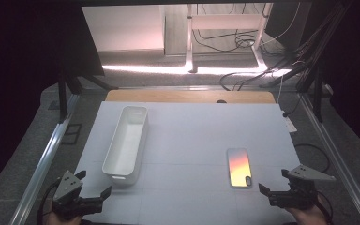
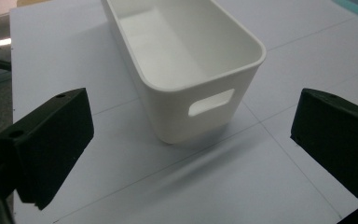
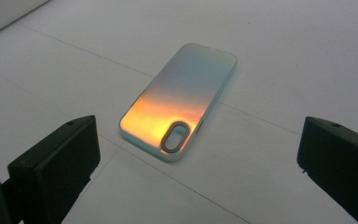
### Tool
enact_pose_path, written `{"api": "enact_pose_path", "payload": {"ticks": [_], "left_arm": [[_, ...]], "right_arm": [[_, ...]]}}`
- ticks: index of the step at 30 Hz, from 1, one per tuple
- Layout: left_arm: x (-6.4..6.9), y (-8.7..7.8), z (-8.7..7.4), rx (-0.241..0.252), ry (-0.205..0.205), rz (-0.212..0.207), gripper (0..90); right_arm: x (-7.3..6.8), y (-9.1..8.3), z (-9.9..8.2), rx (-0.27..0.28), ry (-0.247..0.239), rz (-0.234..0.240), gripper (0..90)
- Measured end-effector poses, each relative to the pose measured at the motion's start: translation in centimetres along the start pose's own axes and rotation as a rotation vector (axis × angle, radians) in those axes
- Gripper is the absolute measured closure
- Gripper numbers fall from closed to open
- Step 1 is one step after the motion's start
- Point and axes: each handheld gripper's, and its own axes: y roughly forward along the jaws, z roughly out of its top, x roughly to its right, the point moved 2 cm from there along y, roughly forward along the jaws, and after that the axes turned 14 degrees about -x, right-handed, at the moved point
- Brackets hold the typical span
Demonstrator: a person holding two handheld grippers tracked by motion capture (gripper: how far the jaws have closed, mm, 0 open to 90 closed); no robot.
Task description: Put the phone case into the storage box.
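Here we are at the white table (image 1: 192, 136), and both grippers sit low at the near edge. The left gripper (image 1: 93, 190) rests at the near left corner, jaws spread wide with nothing between them. Just ahead of it stands the white bin (image 1: 126, 140), a long, narrow tub running away from the person, empty inside. From the left gripper view, that bin (image 2: 186, 65) is right in front of the jaws, its handle slot (image 2: 210, 102) facing them, but apart from both pads.

Over on the right, the right gripper (image 1: 274, 185) is also wide open and holding nothing. The phone case (image 1: 239, 167) lies flat on the table near it, a little to its left and ahead, shimmering orange and blue. In the right gripper view, the case (image 3: 179, 100) lies back-up between the 2 jaws' lines but beyond them, camera cutout (image 3: 174, 136) at the near end. Bin and case are well apart.
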Motion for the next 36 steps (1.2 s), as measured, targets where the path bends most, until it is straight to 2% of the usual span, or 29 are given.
{"api": "enact_pose_path", "payload": {"ticks": [8, 17, 19, 24, 30, 36], "left_arm": [[-0.17, -0.09, -0.08, 0.007, -0.012, -0.014, 0.0], [-0.05, -0.04, -0.06, 0.002, 0.004, -0.016, 0.0], [-0.10, -0.06, -0.09, 0.005, 0.001, -0.018, 0.0], [-0.30, -0.11, -0.14, 0.014, -0.017, -0.033, 0.0], [0.01, -0.07, -0.07, 0.008, 0.015, -0.023, 0.2], [-0.05, -0.11, -0.11, 0.011, 0.013, -0.028, 0.1]], "right_arm": [[-0.11, 0.16, 0.08, -0.019, -0.008, -0.009, 0.0], [-0.12, 0.23, 0.10, -0.024, -0.007, -0.013, 0.0], [-0.14, 0.36, 0.16, -0.037, -0.014, 0.002, 0.0], [-0.31, 0.49, 0.24, -0.051, -0.030, -0.003, 0.0], [-0.16, 0.52, 0.29, -0.056, -0.019, 0.000, 0.0], [-0.15, 0.72, 0.43, -0.082, -0.015, 0.010, 0.0]]}}
